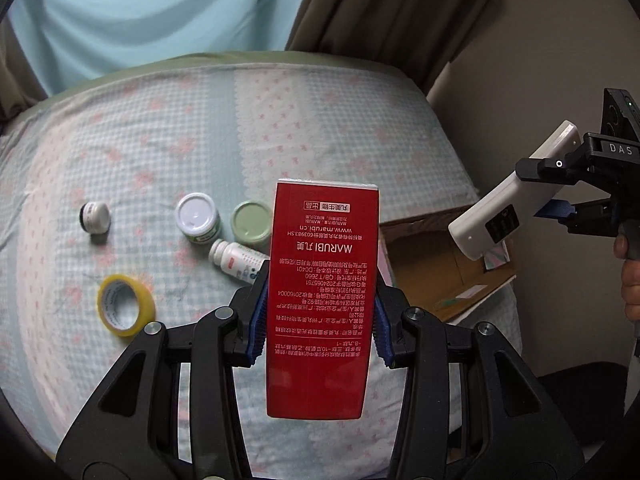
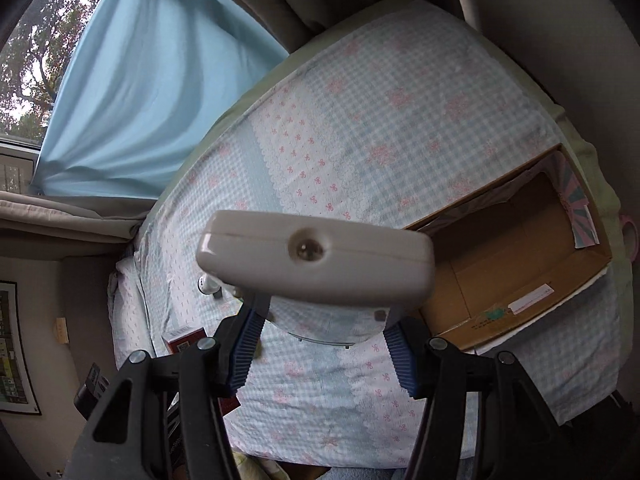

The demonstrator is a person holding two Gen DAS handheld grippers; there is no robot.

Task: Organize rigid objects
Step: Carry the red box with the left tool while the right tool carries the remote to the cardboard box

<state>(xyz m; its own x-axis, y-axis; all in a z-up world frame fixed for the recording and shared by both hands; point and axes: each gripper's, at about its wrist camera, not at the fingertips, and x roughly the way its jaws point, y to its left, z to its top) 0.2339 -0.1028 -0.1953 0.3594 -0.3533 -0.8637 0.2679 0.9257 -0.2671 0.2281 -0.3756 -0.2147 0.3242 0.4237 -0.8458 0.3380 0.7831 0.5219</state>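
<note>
Red box [image 1: 323, 300] clamped in left hand-held gripper [image 1: 318, 320], white remote [image 2: 316, 258] clamped in right hand-held gripper [image 2: 322, 350]

Pill bottle [image 1: 236, 260] partly hidden behind red box [image 1: 324, 300].

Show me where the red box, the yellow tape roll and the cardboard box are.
red box [image 1: 324, 300]: left wrist view, printed front face.
yellow tape roll [image 1: 105, 305]: left wrist view, left rim.
cardboard box [image 2: 516, 248]: right wrist view, bare inner floor.
</note>
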